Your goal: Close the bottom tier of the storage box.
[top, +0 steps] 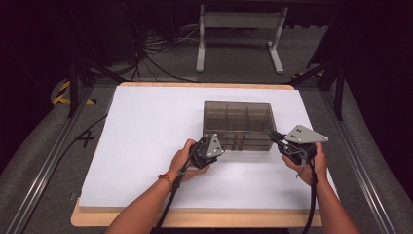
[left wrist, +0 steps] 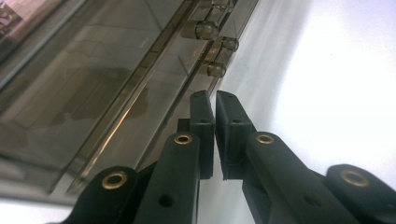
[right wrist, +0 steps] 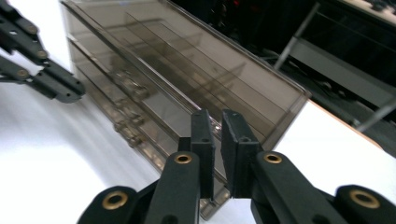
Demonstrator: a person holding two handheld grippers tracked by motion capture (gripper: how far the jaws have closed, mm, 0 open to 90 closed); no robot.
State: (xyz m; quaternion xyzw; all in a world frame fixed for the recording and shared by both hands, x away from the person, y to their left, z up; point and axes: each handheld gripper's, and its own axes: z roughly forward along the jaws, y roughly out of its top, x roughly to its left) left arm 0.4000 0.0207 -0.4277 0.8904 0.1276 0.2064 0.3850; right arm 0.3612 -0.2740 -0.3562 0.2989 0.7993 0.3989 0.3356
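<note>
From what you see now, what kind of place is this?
Probably a lab or recording workspace: a white-covered table framed by metal rails, loose cables on grey carpet, and a smoky plastic organizer box.

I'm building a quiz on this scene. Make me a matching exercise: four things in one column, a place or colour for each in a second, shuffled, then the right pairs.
Things:
1. smoky plastic organizer box
2. left gripper
3. right gripper
4. white table cover

Places or colours:
A. at the box's near right corner
B. translucent grey-brown, split by dividers
C. at the box's near left corner
D. plain white, lying under the box

Pairs: 1-B, 2-C, 3-A, 4-D
</note>
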